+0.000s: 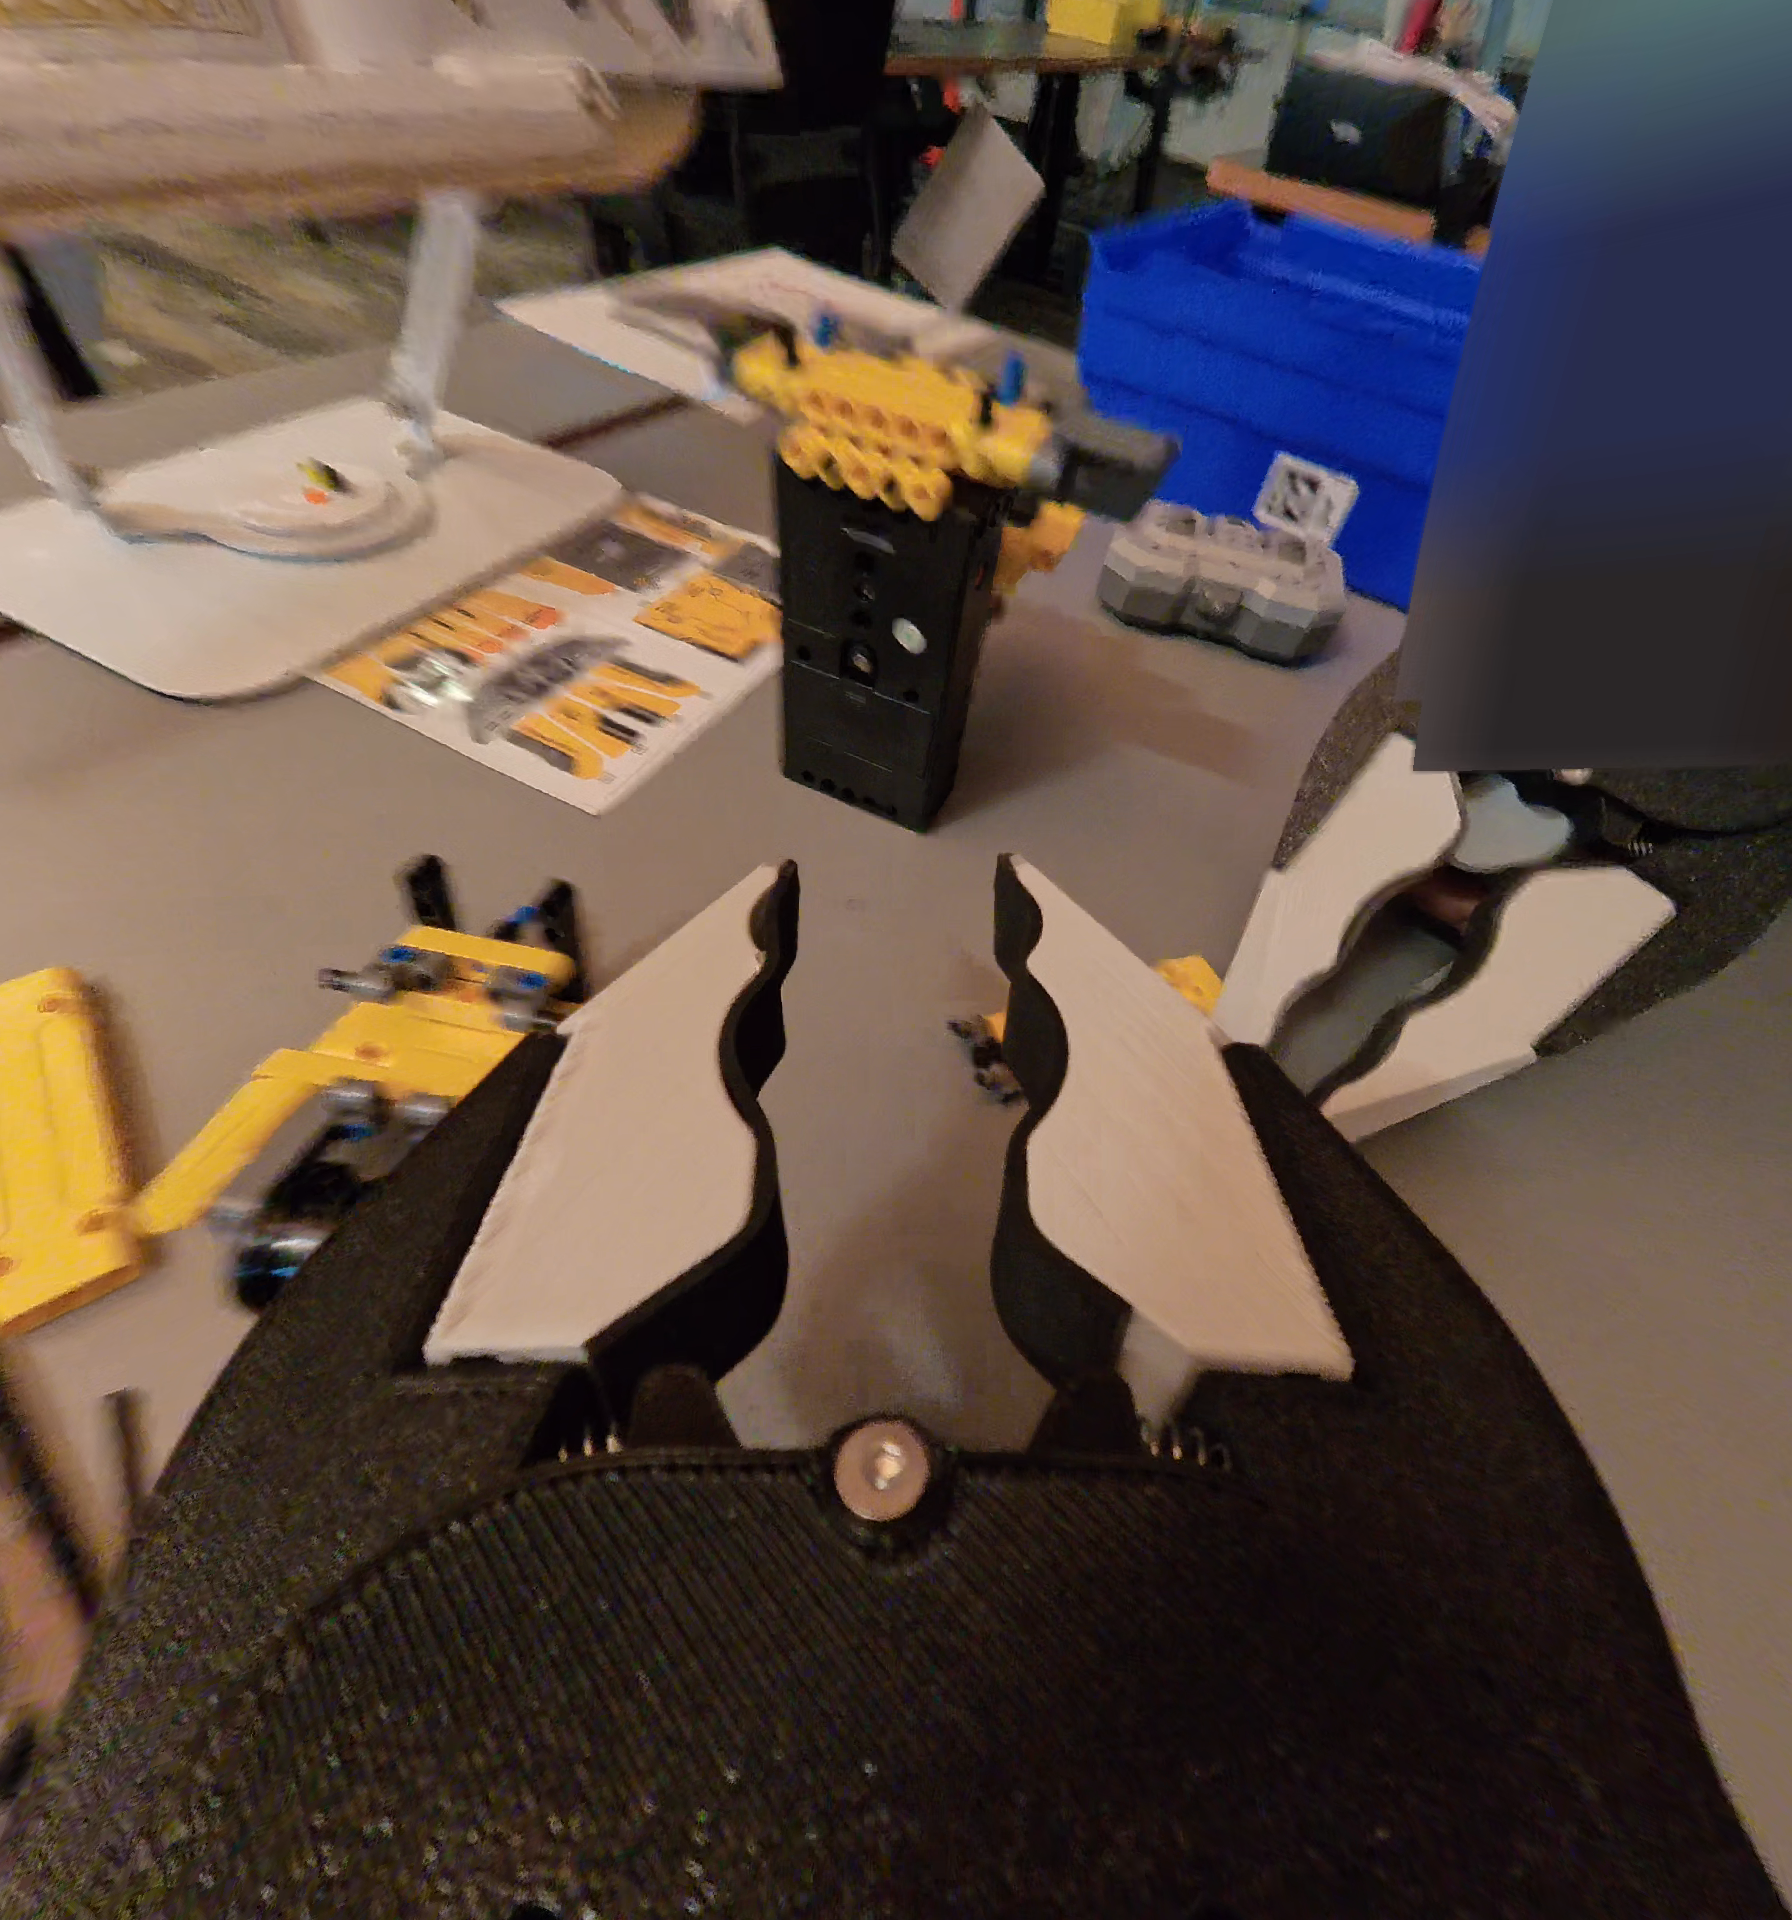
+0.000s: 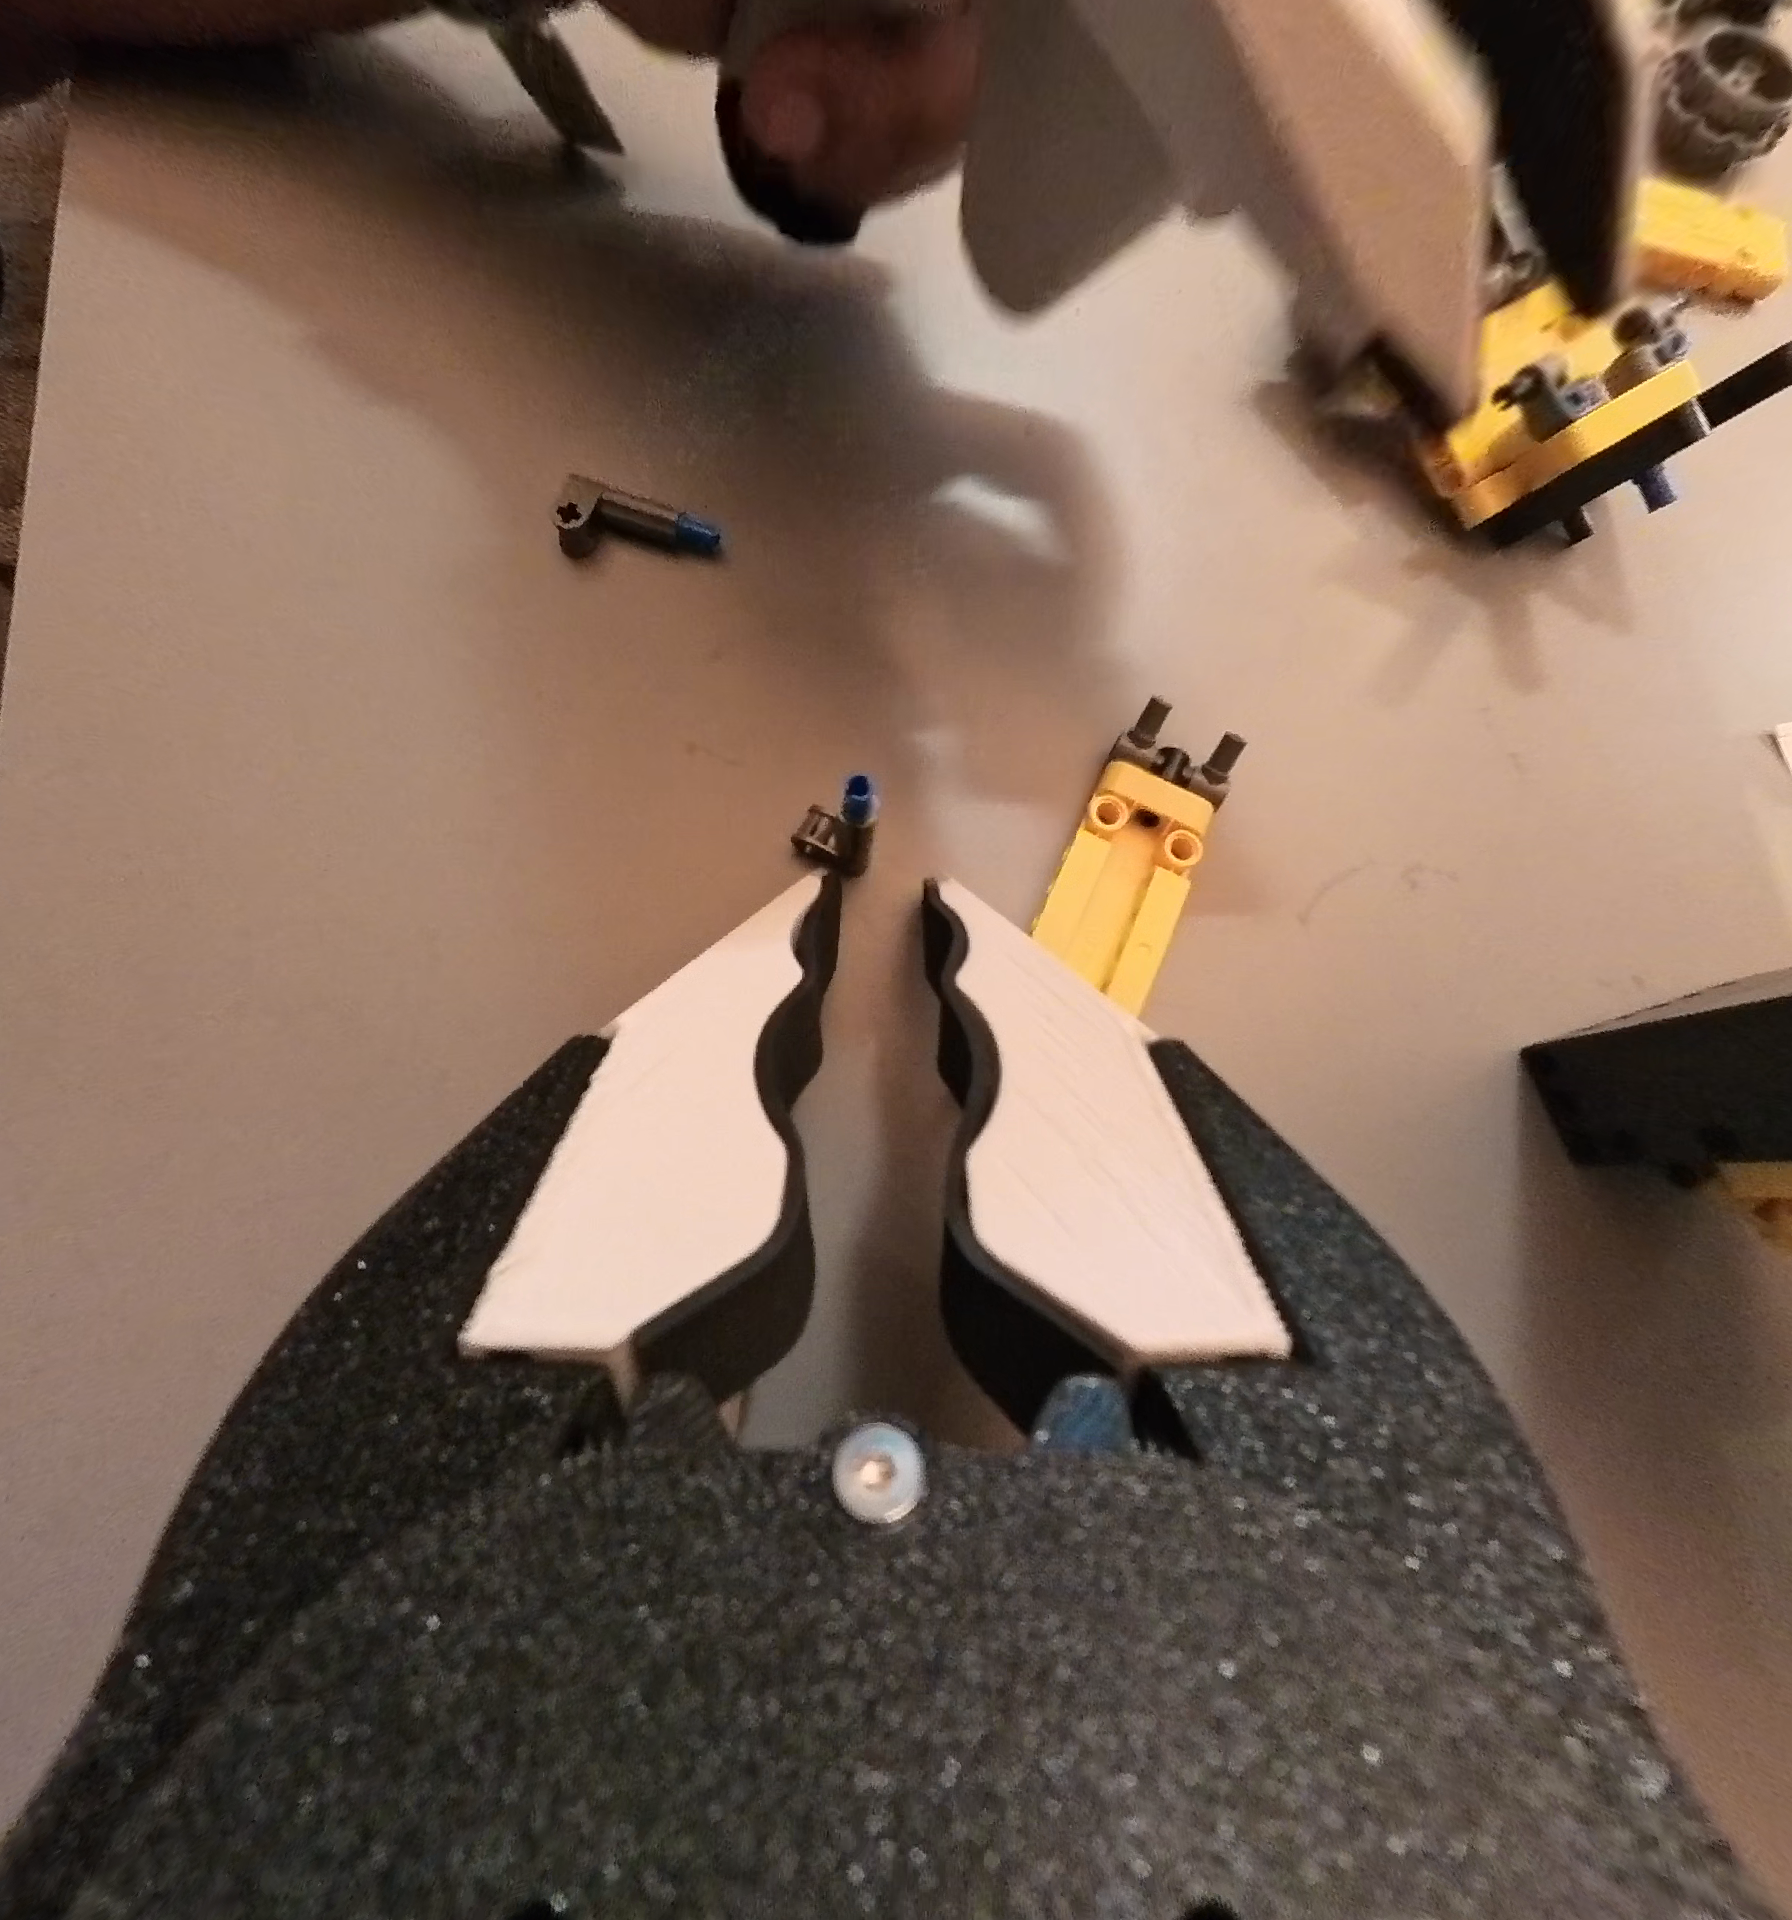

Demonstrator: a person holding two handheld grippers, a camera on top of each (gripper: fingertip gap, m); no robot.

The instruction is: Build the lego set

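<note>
while the right gripper hangs with its jaws a little apart and empty, a small dark connector with a blue pin lies on the pale table just off its left fingertip, a yellow beam piece beside the right one. the left gripper is spread wide, holding nothing, near a yellow and black brick assembly; a black upright block topped with yellow beams stands beyond.
</note>
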